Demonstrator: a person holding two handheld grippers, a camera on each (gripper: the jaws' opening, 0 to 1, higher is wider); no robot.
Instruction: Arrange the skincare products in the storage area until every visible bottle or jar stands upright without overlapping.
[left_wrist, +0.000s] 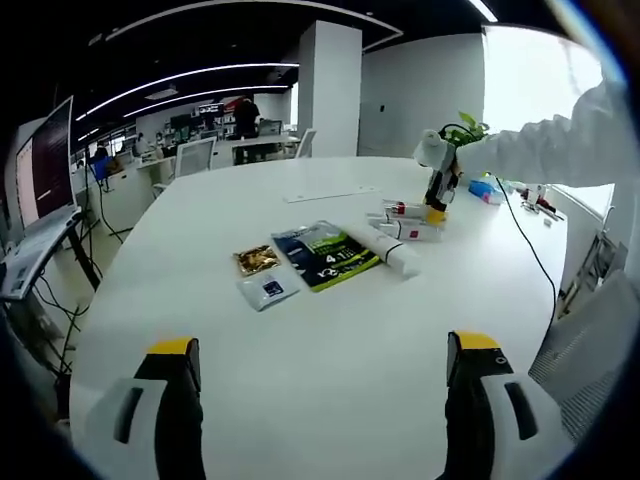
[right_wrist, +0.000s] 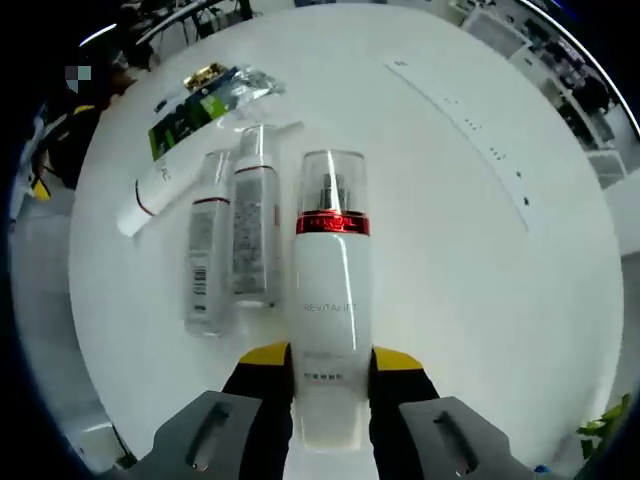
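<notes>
The left gripper hovers with jaws spread wide over the white table. Far across it, the right gripper (held by a white-sleeved arm) reaches down to the lying bottles, beside a white tube, a green sachet, a gold packet and a small pouch.

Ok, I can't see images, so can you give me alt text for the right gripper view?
The right gripper has its fingers closed around the base of a white pump bottle with a red band and clear cap, lying on a white table. To its left lie two slimmer bottles and a tube, with sachets beyond.
</notes>
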